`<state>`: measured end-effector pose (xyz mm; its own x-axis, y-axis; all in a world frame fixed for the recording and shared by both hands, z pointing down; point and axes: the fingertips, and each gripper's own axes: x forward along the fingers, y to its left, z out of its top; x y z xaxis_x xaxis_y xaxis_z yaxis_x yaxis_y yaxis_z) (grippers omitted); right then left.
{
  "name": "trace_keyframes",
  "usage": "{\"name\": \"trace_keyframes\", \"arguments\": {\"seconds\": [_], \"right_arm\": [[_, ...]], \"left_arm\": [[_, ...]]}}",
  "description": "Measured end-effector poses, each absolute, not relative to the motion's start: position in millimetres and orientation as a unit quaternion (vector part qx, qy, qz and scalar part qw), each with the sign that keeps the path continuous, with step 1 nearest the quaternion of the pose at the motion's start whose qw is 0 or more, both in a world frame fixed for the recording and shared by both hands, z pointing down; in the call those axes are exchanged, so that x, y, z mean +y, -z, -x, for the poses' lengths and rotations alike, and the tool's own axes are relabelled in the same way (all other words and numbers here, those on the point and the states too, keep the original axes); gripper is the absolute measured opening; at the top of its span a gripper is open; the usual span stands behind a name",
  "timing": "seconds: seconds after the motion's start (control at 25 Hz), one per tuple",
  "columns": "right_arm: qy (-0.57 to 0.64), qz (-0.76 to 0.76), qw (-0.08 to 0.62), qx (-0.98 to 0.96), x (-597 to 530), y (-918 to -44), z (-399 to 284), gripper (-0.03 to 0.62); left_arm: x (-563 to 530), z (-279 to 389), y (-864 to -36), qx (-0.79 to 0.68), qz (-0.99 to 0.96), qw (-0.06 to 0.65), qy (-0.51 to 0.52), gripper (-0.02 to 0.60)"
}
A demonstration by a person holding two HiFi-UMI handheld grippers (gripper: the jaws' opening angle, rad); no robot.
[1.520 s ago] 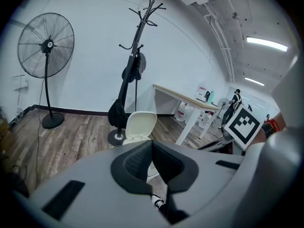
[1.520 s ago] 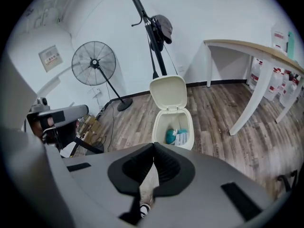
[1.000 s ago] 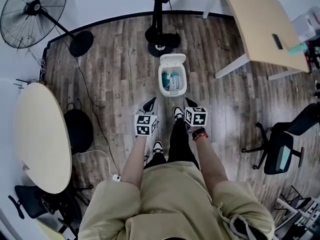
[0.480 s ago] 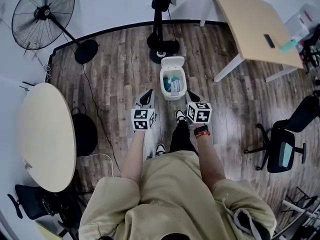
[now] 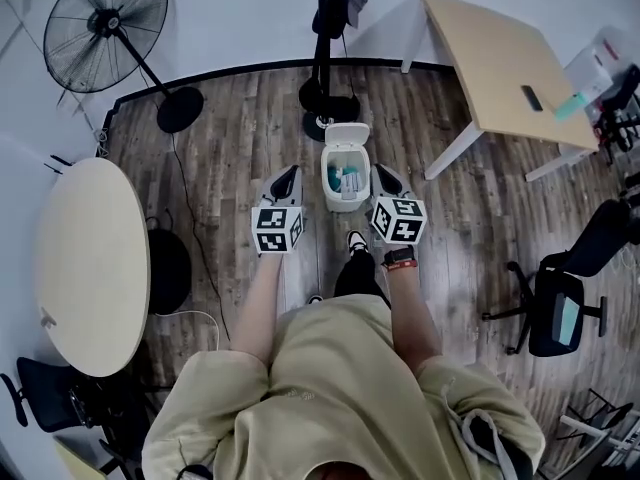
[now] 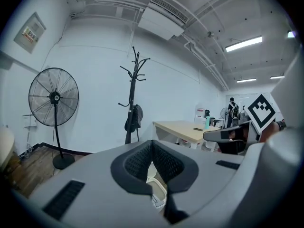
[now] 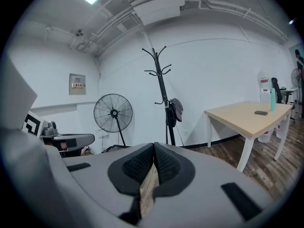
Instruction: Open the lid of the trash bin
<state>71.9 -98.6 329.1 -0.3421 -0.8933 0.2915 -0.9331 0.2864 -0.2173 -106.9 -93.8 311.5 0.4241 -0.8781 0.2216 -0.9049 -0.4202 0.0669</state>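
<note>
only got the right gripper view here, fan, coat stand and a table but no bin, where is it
Observer: In the head view the trash bin sits between the two grippers, just to the left of the right gripper.
Operator: lid up or down
Observer: Up. The lid stands open at the bin's far side, and teal and white rubbish shows inside.
Operator: left one holding anything
Observer: No. The left gripper has its jaws together on nothing, and its own view shows a bit of the bin through the gap below their tips.
</note>
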Motion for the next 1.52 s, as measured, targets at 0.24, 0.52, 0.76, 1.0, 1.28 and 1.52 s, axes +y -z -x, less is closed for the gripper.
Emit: {"name": "trace_keyframes", "arguments": {"seconds": [0.24, 0.52, 0.76, 1.0, 1.28, 1.52], "right_arm": [[-0.118, -0.579, 0.035, -0.806, -88.4, -277.3, -72.9, 0.017], [-0.077, -0.579, 0.013, -0.812, -76.5, -233.5, -73.3, 0.017], [-0.066, -0.569, 0.003, -0.820, -77.2, -214.0, -67.5, 0.015], [-0.060, -0.576, 0.002, -0.815, -81.5, -206.8, -64.5, 0.015], [-0.061, -0.572, -0.003, -0.818, -87.2, -207.9, -60.1, 0.015], [-0.072, -0.569, -0.001, -0.819, -113.9, -217.3, -67.8, 0.015]], "left_arm": [[-82.7, 104.4, -272.0, -0.532, -0.842, 0.064, -0.060, 0.023], [-71.8, 100.0, -229.8, -0.540, -0.840, 0.036, -0.043, 0.023], [-71.2, 93.7, -204.0, -0.541, -0.840, 0.025, -0.028, 0.023], [-74.8, 101.0, -194.8, -0.545, -0.838, 0.017, -0.021, 0.023], [-83.4, 100.8, -197.2, -0.542, -0.840, 0.015, -0.022, 0.023], [-106.3, 88.5, -197.6, -0.536, -0.844, 0.010, -0.019, 0.023]]}}
